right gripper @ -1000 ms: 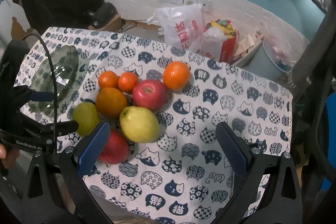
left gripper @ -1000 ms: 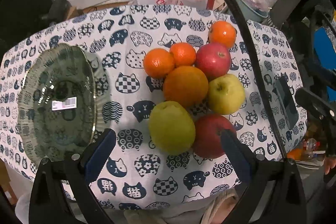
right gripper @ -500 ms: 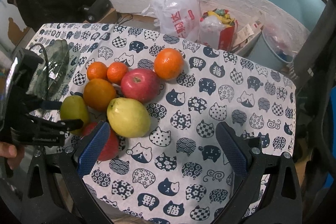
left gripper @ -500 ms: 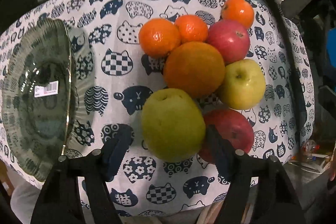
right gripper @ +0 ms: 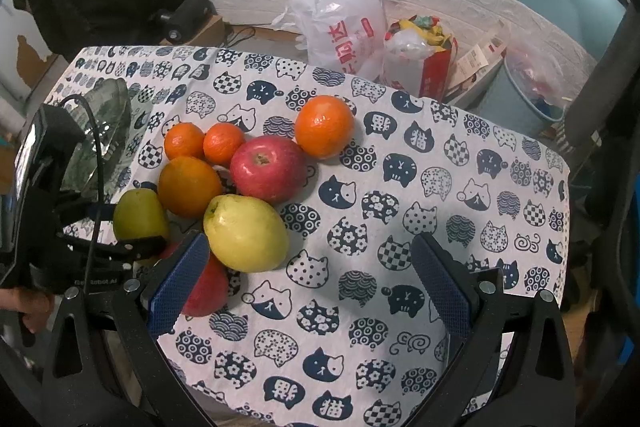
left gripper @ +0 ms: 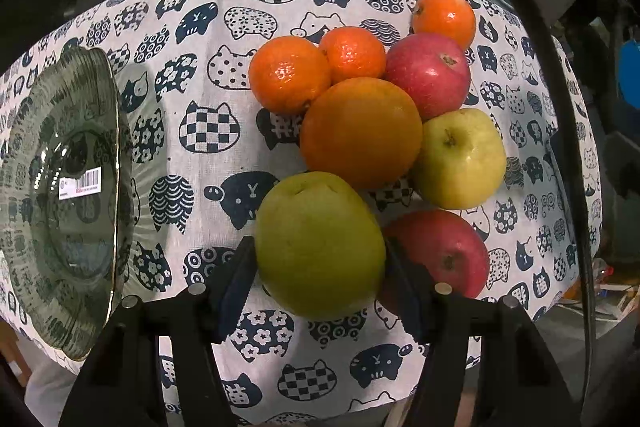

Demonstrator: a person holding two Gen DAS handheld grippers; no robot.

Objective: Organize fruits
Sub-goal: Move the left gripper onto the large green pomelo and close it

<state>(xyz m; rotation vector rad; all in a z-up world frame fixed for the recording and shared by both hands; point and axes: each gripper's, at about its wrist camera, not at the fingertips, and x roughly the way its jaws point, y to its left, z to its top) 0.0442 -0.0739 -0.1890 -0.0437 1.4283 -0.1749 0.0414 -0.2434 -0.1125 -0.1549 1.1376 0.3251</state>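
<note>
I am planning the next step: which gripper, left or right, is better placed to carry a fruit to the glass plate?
Left. The left gripper brackets the green pear, with the glass plate beside it. The right gripper is open over bare tablecloth, across the pile.

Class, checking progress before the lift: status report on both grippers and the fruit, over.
Left gripper shut on green pear. Right gripper open, idle. Red apple touching pear. Glass plate bare.
</note>
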